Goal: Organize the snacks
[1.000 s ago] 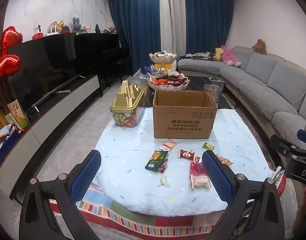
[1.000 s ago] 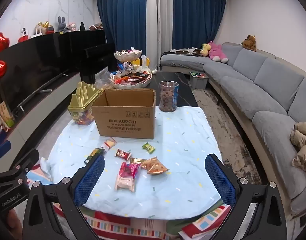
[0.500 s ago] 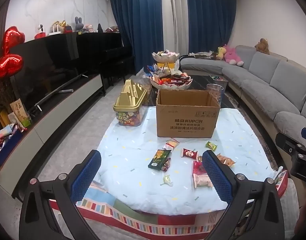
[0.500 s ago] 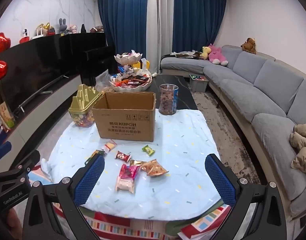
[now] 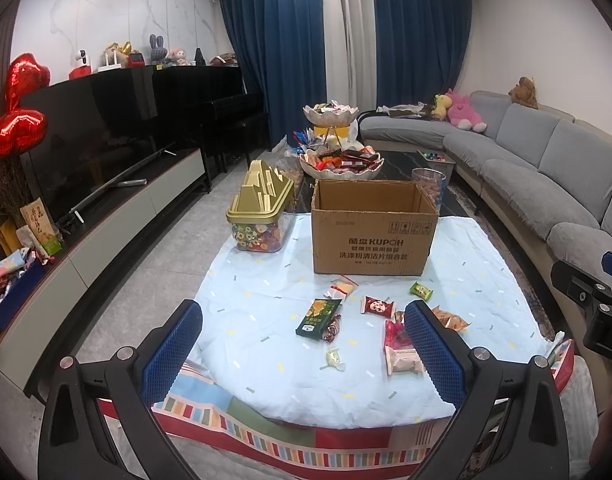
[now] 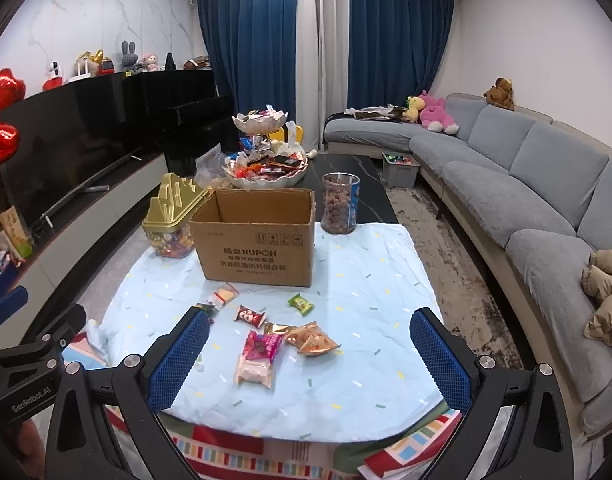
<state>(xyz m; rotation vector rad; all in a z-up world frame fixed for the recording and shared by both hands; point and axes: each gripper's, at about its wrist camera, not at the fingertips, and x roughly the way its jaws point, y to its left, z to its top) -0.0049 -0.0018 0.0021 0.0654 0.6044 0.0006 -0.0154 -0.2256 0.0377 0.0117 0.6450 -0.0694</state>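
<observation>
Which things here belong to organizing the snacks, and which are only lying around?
For the job:
cardboard box
loose snack packets on the blue cloth: pink packet, orange packet, small green candy, dark green packet

Only lying around:
gold-lidded candy jar
jar of nuts
grey sofa
red balloons

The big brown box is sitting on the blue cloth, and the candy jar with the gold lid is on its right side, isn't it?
Not quite. The brown box does sit on the blue cloth, but the candy jar with the gold lid is on its left side, not its right. The left wrist view shows this clearly. The jar on the right is a different one, the clear jar of brown snacks.
</observation>
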